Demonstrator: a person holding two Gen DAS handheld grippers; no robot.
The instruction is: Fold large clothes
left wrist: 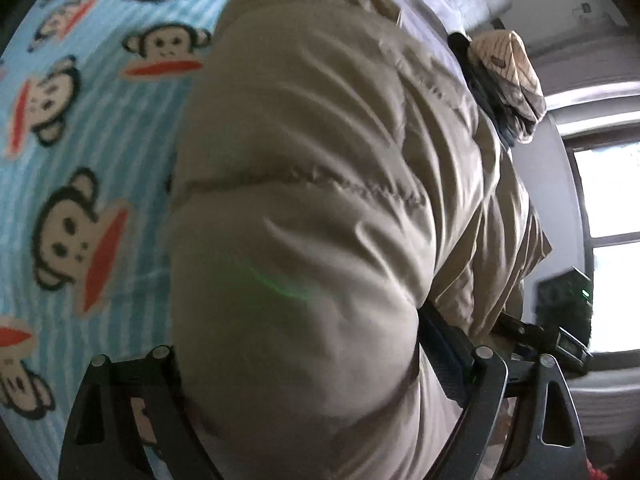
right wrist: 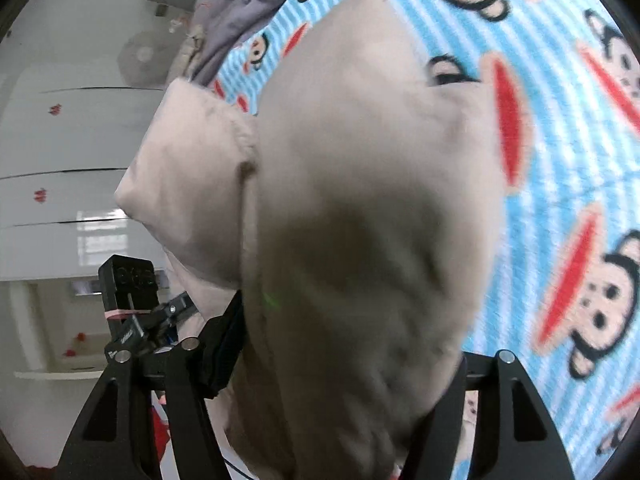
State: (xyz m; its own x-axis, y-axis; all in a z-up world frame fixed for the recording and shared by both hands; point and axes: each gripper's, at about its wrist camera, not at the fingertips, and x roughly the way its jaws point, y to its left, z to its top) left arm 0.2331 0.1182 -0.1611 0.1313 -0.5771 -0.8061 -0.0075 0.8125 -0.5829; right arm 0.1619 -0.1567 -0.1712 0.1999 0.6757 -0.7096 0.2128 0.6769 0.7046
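A puffy beige quilted jacket (left wrist: 320, 200) fills the left wrist view and hangs over a blue monkey-print bedsheet (left wrist: 80, 160). My left gripper (left wrist: 304, 364) is shut on a thick fold of the jacket, which bulges between its black fingers (left wrist: 132, 400). In the right wrist view the same jacket (right wrist: 360, 240) is bunched between the fingers (right wrist: 508, 400) of my right gripper (right wrist: 344, 364), which is shut on it and holds it above the bedsheet (right wrist: 560, 160). The other gripper's black body (right wrist: 132, 300) shows at the left, and likewise at the right of the left wrist view (left wrist: 560, 320).
A grey quilt (right wrist: 248, 8) lies at the bed's far end. A folded beige and dark pile (left wrist: 508, 80) sits on the bed's grey part. A bright window (left wrist: 612, 240) is at the right. White wardrobe doors (right wrist: 60, 140) stand beside the bed.
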